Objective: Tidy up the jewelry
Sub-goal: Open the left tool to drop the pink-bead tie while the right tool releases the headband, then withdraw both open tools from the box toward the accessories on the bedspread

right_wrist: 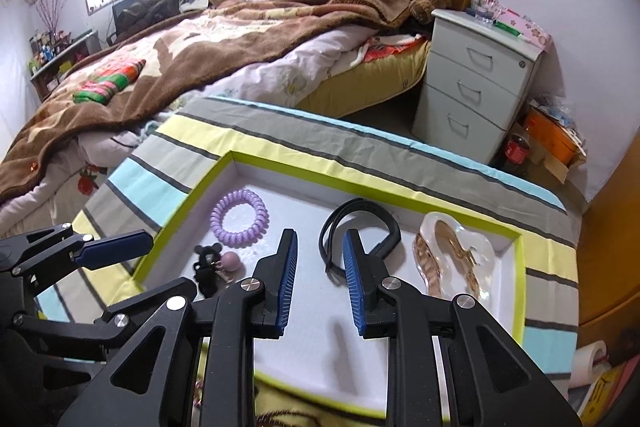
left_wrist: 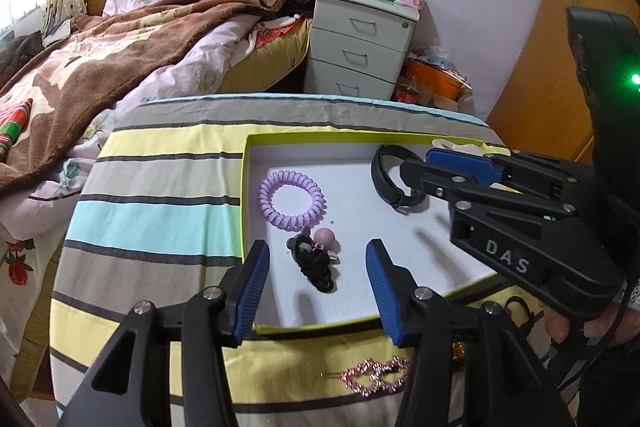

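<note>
Nearest, on the striped cloth of the table [left_wrist: 160, 187] at its near edge, a pink rhinestone hair clip [left_wrist: 374, 375] lies outside the tray [left_wrist: 245, 195], just below the left gripper [left_wrist: 318, 291], whose jaws are spread wide and hold nothing. Inside the tray, near its near-left corner, sit a black hair tie with charms [left_wrist: 316, 263] and, beyond it, a purple coil band [left_wrist: 291, 202]. The right gripper [right_wrist: 320, 287], released and empty, hovers over the tray's middle, in front of a black wristband [right_wrist: 360, 231]; a clear claw clip [right_wrist: 452, 259] lies toward the right edge. Sorting looks partly done: the hair clip probably goes next, which calls for drawing the left gripper back and lowering over it.
</note>
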A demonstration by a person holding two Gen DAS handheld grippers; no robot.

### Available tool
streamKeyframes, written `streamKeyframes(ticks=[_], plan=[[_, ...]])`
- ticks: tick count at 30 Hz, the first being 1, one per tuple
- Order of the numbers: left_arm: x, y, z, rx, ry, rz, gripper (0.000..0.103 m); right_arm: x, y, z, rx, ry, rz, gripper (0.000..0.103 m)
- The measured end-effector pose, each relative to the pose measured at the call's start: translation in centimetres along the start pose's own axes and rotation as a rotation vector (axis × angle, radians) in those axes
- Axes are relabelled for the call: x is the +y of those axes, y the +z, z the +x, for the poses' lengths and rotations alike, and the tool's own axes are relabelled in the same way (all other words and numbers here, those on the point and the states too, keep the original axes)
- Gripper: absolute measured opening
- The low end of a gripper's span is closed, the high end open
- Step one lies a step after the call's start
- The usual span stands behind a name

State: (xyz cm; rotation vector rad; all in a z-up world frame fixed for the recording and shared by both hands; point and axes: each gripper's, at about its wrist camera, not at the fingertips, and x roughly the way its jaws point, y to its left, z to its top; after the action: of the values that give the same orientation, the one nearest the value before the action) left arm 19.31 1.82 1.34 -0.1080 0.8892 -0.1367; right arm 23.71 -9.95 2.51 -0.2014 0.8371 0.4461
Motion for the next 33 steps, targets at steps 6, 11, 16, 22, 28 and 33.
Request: streamKeyframes(ticks=[6,11,16,22,28,33], plan=[[-0.2,-0.7,-2.0,-0.030,0.002,0.009,0.054,0.2,-1.1,-2.9,-0.053,-0.008,0.026,0.025],[-0.2,-1.7,-3.7,-0.049,-0.008,0.006,0.054,0.0,-2.8,-5.7,-0.096,-0.014,0.055,0.025],[0.1,-2.8,-5.1,-0.056,-0.022,-0.013,0.057,-0.9,-5.1,-7.3,-0.103,-0.054,0.086,0.033],[-0.1,-4.2,-6.1,-0.048,-0.064,-0.012,0.060,-2.6,-8.0,-9.3,-0.118,-0.079,0.153,0.043],[-0.1,-5.8,-6.2,-0.029,-0.106,-0.028,0.061,-4.9,-11.1,-10.3,-0.100,-0.119,0.215,0.043],[0.3,-6.9,-6.3,-0.029,-0.117,-0.056,0.062,-6.9,-13.7,-10.1,-0.066,-0.128,0.289,0.043]])
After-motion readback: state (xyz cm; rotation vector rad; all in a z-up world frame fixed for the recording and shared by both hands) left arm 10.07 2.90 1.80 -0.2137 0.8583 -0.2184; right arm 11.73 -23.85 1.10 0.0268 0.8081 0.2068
